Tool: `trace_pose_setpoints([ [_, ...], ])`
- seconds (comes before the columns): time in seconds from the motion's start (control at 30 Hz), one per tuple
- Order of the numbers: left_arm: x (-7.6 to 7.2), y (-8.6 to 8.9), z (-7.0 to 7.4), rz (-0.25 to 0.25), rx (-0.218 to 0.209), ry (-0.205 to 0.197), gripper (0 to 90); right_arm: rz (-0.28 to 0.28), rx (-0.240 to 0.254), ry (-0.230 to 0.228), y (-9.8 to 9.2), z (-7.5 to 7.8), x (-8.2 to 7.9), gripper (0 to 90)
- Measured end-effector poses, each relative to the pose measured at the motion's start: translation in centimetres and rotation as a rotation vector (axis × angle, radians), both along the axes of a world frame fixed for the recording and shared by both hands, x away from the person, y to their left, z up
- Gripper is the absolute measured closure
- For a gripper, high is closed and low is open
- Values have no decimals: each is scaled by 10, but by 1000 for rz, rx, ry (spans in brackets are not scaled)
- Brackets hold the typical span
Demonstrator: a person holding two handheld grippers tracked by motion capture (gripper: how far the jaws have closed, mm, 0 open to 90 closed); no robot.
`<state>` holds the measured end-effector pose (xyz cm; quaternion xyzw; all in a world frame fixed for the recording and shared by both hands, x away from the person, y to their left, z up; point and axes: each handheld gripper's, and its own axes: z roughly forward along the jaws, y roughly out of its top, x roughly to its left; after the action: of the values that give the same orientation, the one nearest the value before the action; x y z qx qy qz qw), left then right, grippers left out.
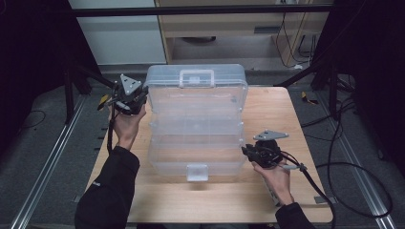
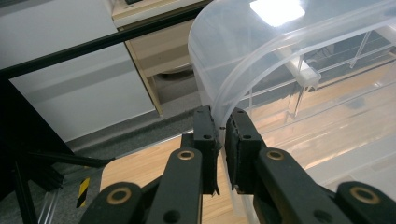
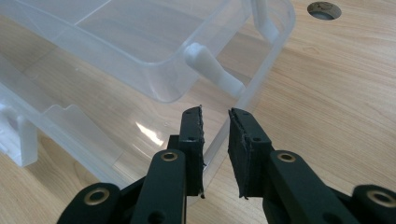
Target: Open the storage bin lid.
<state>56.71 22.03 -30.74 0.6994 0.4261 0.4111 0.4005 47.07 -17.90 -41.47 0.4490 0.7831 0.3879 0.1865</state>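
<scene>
Storage box (image 1: pixel 196 138) lies open; left hand-held gripper (image 2: pixel 222 123) pinches its lid rim; right hand-held gripper (image 3: pixel 215 116) clasps its wall.

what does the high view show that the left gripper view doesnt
High view alone: the whole clear plastic case lying open on the wooden table, its carry handle at the far end, its latch at the near edge, and the right gripper at its right side.

Left gripper view alone: the black jaws pinching the curved rim of the lid.

Both: the case, the table, and the left gripper at the lid's far left corner.
</scene>
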Motion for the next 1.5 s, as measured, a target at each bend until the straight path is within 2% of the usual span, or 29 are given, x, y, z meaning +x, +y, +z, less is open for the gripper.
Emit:
trace_pose_setpoints([
  [0.23, 8, -2, 3, 7, 30, 10, 820, -1, -2, -2, 0, 0, 1, 755],
  [0.8, 20, -2, 2, 15, 6, 11, 819, -2, 0, -1, 0, 0, 2, 755],
  [1.5, 39, -5, 0, 31, 0, 14, 817, -1, 2, 2, 0, 0, 3, 750],
])
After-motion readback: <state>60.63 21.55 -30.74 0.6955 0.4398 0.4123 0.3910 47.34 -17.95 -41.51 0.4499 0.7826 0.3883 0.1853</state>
